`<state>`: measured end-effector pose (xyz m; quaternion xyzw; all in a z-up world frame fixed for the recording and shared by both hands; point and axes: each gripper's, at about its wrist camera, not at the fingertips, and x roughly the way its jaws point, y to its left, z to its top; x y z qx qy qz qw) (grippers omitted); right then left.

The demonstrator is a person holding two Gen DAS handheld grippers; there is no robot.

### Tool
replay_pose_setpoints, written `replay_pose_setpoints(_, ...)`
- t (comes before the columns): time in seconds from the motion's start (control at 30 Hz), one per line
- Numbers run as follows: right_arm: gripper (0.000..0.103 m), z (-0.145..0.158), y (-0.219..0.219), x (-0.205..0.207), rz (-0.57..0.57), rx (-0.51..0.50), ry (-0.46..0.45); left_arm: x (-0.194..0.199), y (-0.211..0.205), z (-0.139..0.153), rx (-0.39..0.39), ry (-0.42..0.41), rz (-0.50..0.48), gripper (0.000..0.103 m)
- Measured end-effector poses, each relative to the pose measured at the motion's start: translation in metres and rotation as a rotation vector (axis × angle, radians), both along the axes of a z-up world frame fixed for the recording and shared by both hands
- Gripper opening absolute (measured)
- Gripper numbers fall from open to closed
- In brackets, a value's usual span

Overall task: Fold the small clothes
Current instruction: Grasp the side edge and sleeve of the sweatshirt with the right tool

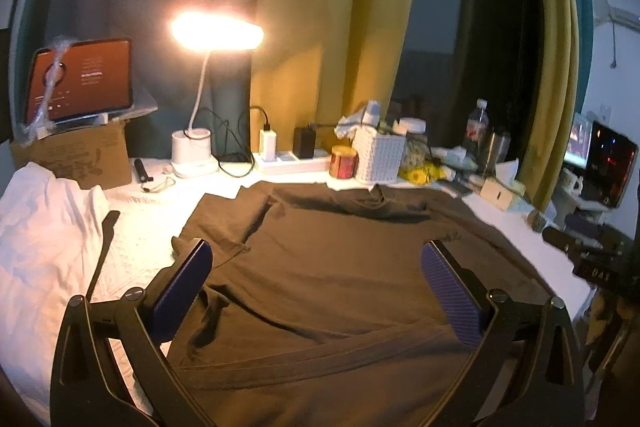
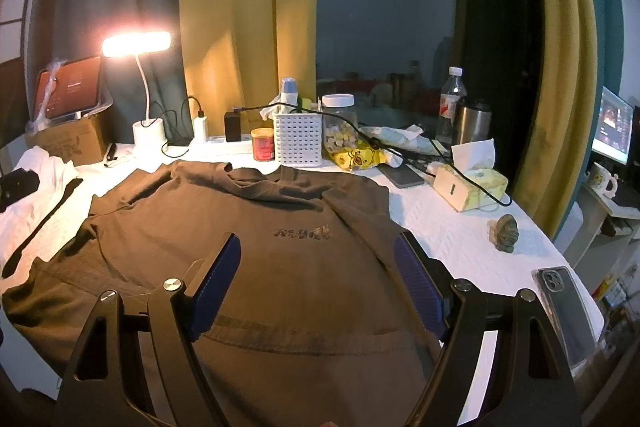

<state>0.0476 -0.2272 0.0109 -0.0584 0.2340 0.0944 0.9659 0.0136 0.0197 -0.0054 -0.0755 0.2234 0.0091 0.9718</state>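
- brown cotton shirt [image 2: 248, 259] lies spread face-up on the white quilted table [image 2: 460, 235], collar toward the clutter at the back, hem toward me, small print on the chest.
- left hand-held gripper [image 1: 316, 267] hangs over the shirt's lower half, jaws spread wide, holding nothing.
- right hand-held gripper [image 2: 318, 263] hovers just below the print, likewise released and empty.
- i judge the fold hasn't started; the left sleeve [image 1: 224, 223] looks doubled onto itself and creases run above the hem.
- to do it well, i'd pinch the sleeve edge and the hem corner on one side, lift low, and lay them toward the middle, keeping the cloth taut.
- the knit looks soft, matte and limp, so it should drape and slide; thin edges need a low, flat pinch.
- phone [image 2: 560, 311] sits near the right table edge; i'd keep clear of it.
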Motion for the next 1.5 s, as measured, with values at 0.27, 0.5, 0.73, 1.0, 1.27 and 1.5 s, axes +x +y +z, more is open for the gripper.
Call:
replay_pose_setpoints(0.27, 0.082, 0.004, -0.023, 0.026, -0.039, 0.0, 0.011, 0.027, -0.008, -0.002, 0.016, 0.062, -0.028, 0.102)
replay_pose_setpoints(0.5, 0.082, 0.003, -0.062, 0.061, -0.104, -0.001, 0.047, 0.055, -0.015, -0.003, -0.006, 0.105, -0.034, 0.102)
replay_pose_setpoints(0.73, 0.082, -0.011, -0.09, 0.103, -0.12, -0.001, 0.123, 0.09, -0.024, -0.005, -0.018, 0.157, -0.038, 0.102)
replay_pose_setpoints(1.0, 0.082, -0.033, -0.105, 0.147, -0.098, 0.017, 0.205, 0.119, -0.031, -0.01, -0.011, 0.188, -0.018, 0.102)
replay_pose_setpoints(1.27, 0.082, -0.056, -0.109, 0.181, -0.079, 0.051, 0.282, 0.143, -0.03, -0.018, -0.019, 0.226, -0.02, 0.102)
replay_pose_setpoints(1.5, 0.069, -0.078, -0.107, 0.211, -0.024, 0.119, 0.42, 0.157, -0.028, -0.023, -0.037, 0.236, -0.029, 0.102)
